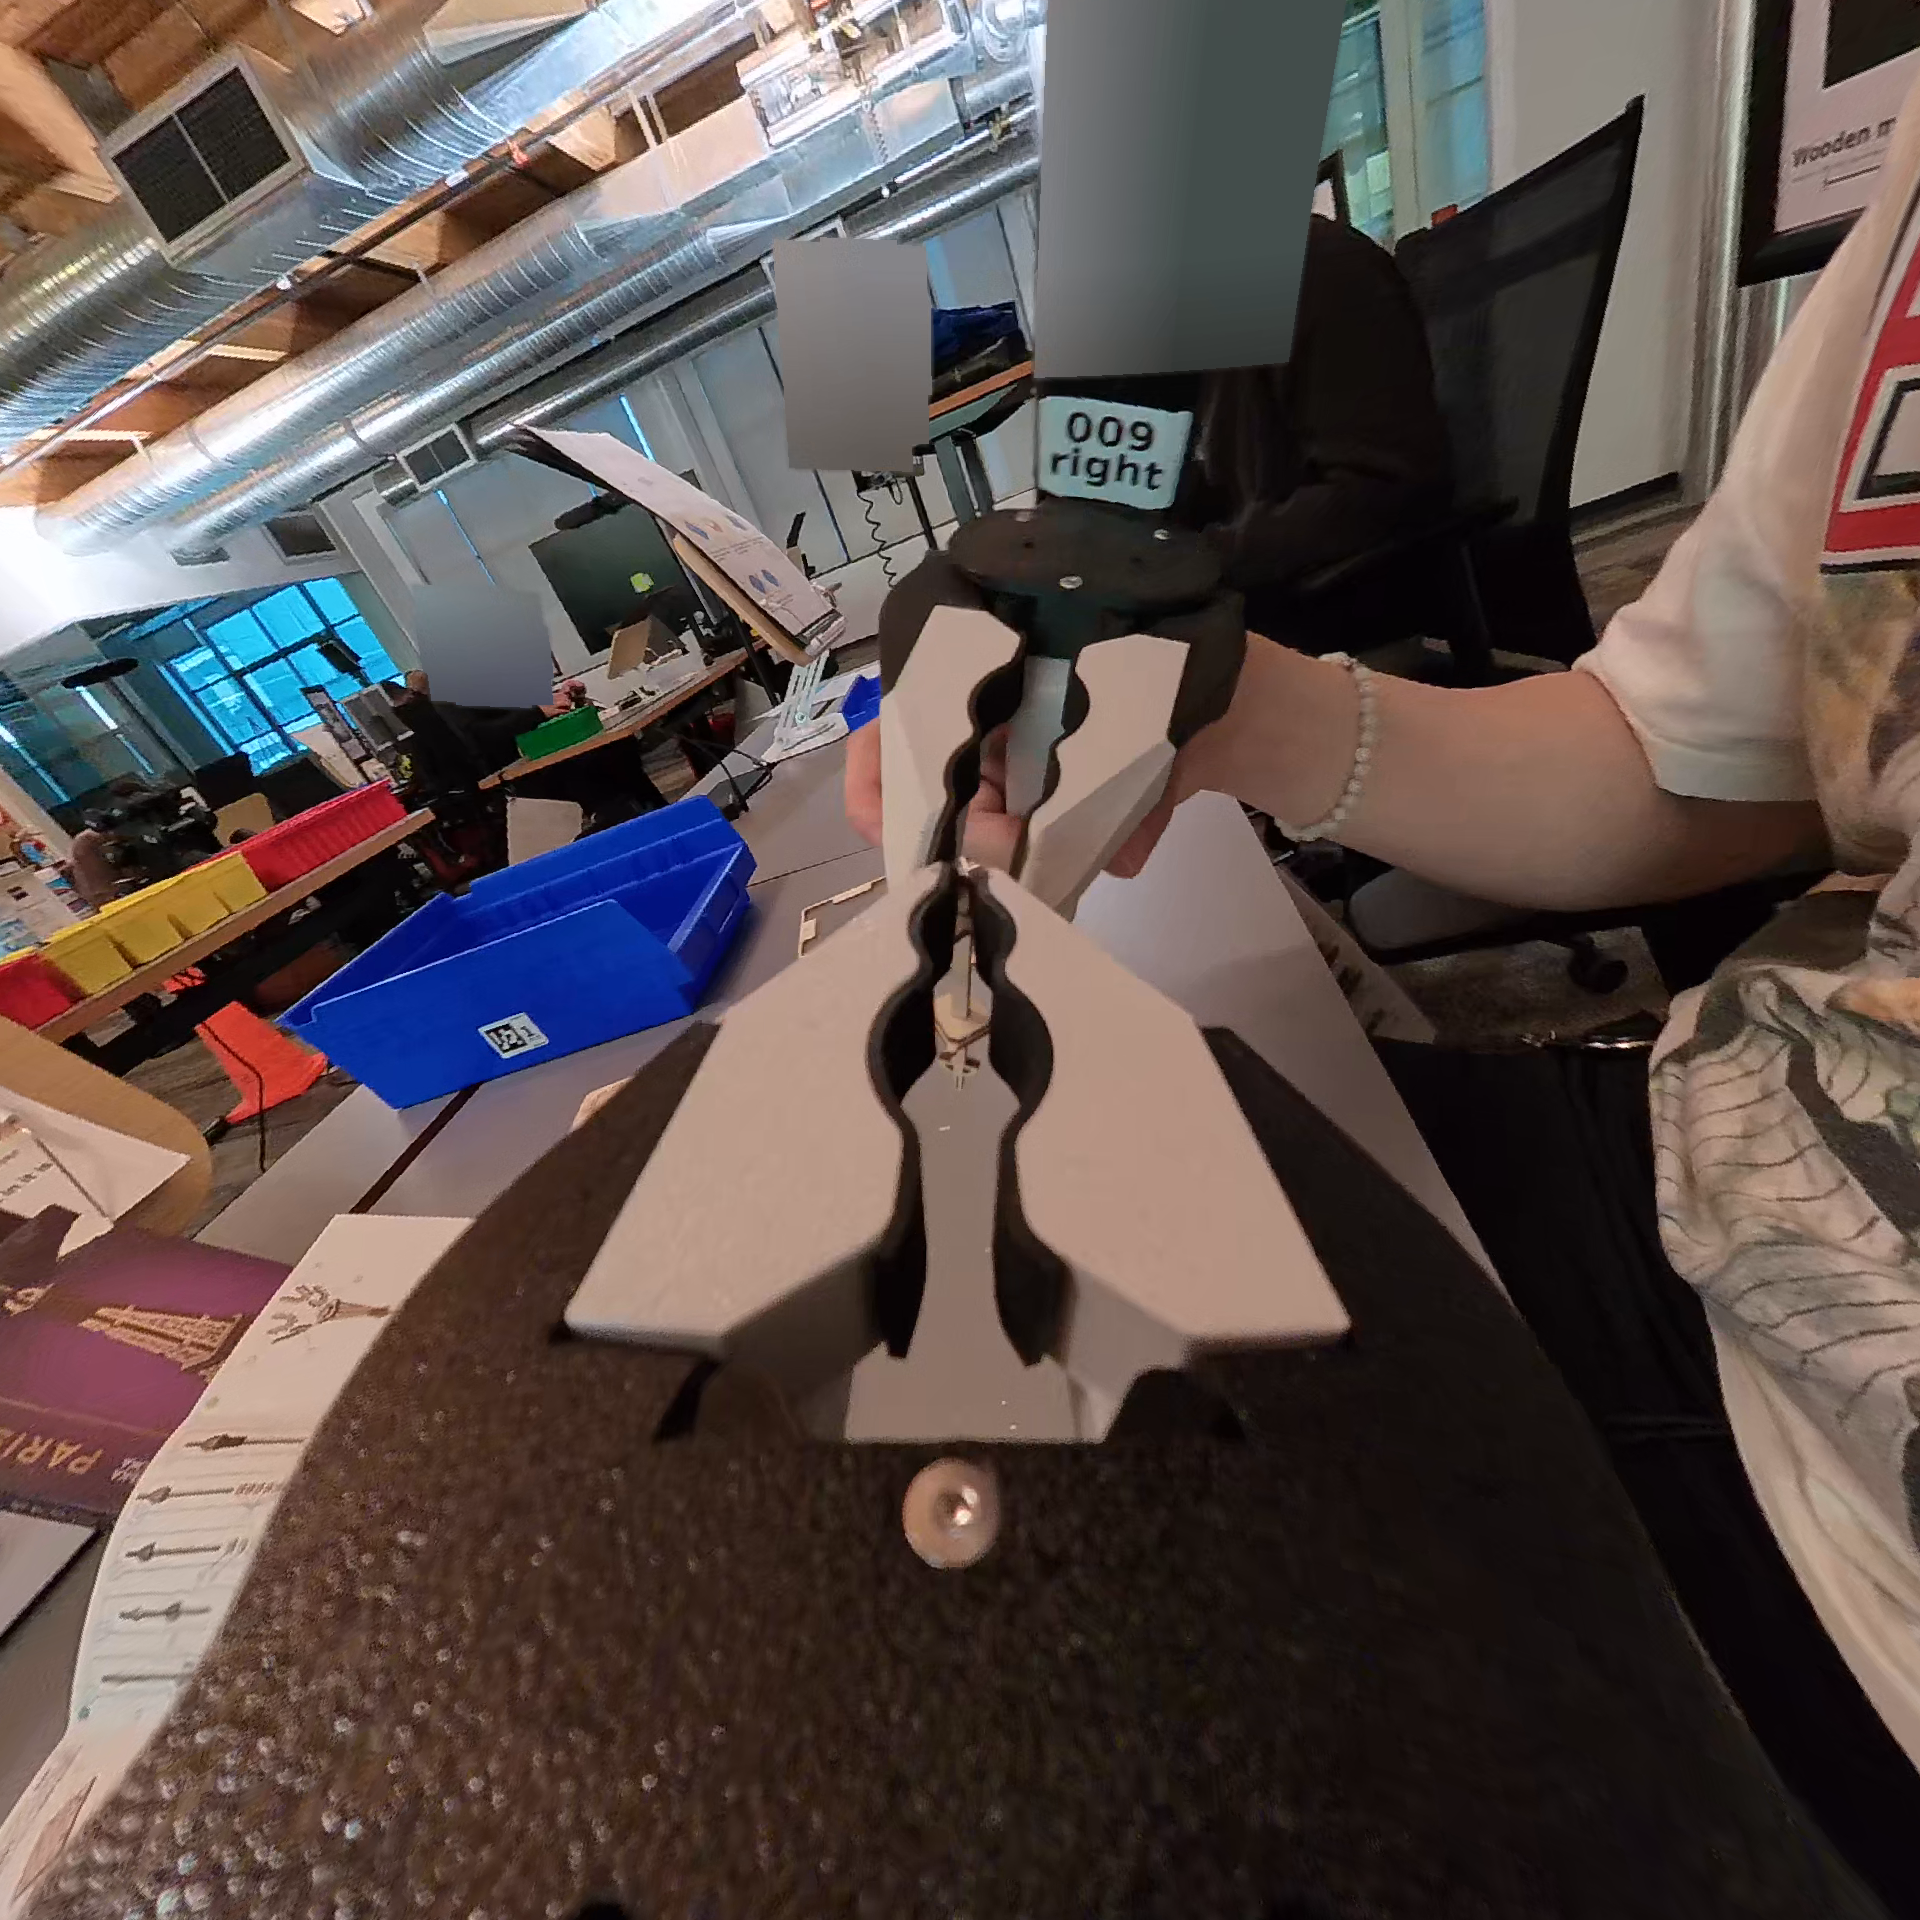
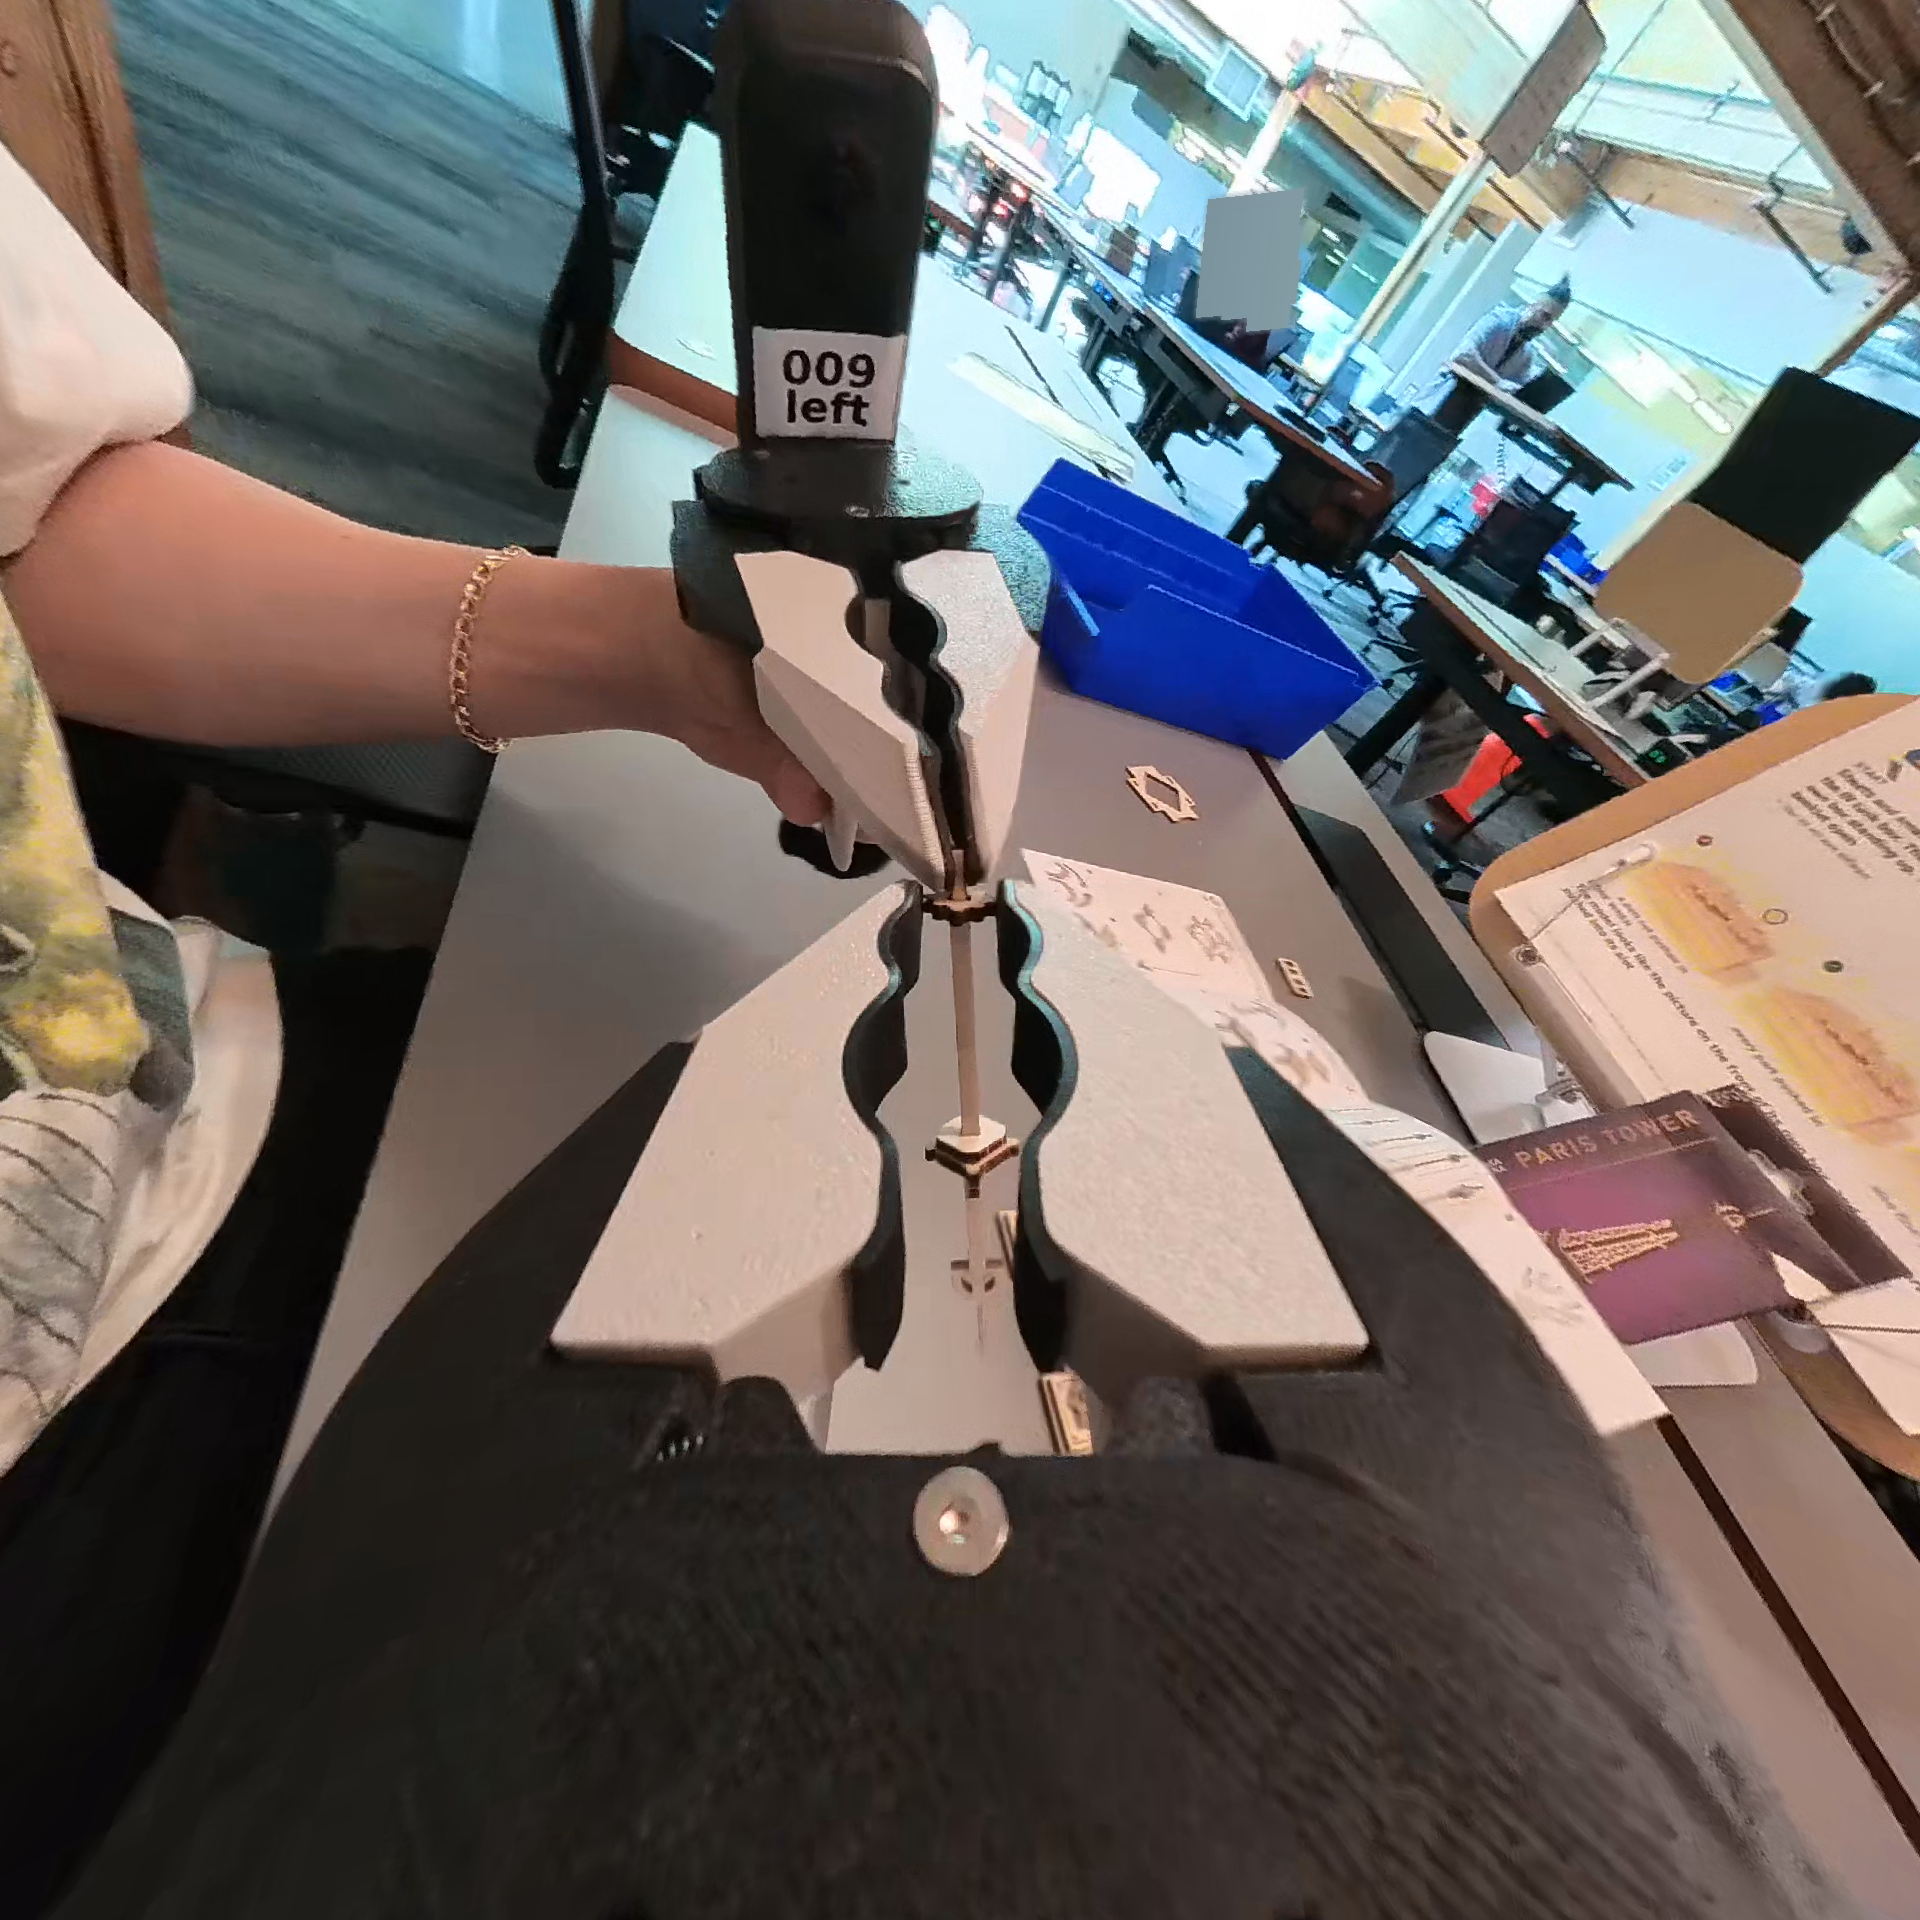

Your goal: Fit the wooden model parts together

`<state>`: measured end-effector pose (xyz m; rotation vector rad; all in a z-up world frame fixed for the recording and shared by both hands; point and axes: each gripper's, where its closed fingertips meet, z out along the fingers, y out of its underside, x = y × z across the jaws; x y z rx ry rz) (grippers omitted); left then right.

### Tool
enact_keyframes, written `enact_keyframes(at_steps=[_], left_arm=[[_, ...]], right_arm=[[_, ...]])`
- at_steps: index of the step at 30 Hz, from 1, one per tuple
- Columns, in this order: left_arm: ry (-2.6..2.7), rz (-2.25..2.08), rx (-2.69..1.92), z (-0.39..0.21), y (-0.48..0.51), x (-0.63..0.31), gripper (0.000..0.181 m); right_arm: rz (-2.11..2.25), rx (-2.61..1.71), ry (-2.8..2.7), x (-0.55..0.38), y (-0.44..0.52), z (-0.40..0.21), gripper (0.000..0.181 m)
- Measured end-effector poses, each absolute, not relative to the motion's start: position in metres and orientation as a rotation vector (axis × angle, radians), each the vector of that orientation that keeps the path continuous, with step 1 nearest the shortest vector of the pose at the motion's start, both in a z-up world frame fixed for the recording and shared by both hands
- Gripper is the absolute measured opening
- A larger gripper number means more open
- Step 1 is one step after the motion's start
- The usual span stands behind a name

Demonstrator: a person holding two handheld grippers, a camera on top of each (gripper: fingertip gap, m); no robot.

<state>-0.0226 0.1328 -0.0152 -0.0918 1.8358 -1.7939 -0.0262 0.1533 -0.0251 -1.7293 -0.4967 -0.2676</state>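
Note:
My two grippers meet tip to tip above the grey table [image 2: 623,935]. In the right wrist view, my right gripper [image 2: 957,900] is shut on a small dark-edged wooden collar [image 2: 958,908]. The collar sits on a thin wooden spire [image 2: 966,1029], which runs back between the fingers and carries a square platform [image 2: 971,1148]. The left gripper [image 2: 954,864] comes down from above, shut on the spire's far end. In the left wrist view, my left gripper [image 1: 958,881] is closed on thin wood [image 1: 966,977], and the right gripper [image 1: 951,854] touches its tips.
A blue bin [image 2: 1195,634] stands behind the grippers; it also shows in the left wrist view [image 1: 540,966]. A loose wooden frame piece [image 2: 1162,795], a small ladder piece [image 2: 1296,977] and a punched-out sheet [image 2: 1143,935] lie on the table. A purple box [image 2: 1652,1236] and a clipboard [image 2: 1714,935] are at right.

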Motion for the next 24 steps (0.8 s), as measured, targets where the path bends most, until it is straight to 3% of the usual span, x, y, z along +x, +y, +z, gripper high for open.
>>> enact_keyframes(at_steps=[5, 9, 24], left_arm=[[1.856, -1.835, -0.081, -0.016, 0.128, -0.026, 0.0], [1.839, -1.811, -0.174, -0.016, 0.135, -0.016, 0.0], [1.586, -1.997, -0.586, 0.009, 0.16, 0.01, 0.0]], right_arm=[[-0.046, -1.695, -0.466, -0.033, 0.147, -0.026, 0.011], [-0.368, -1.751, -0.489, -0.019, 0.155, -0.026, 0.011], [-0.901, -1.538, -0.222, 0.011, 0.174, 0.001, 0.01]])
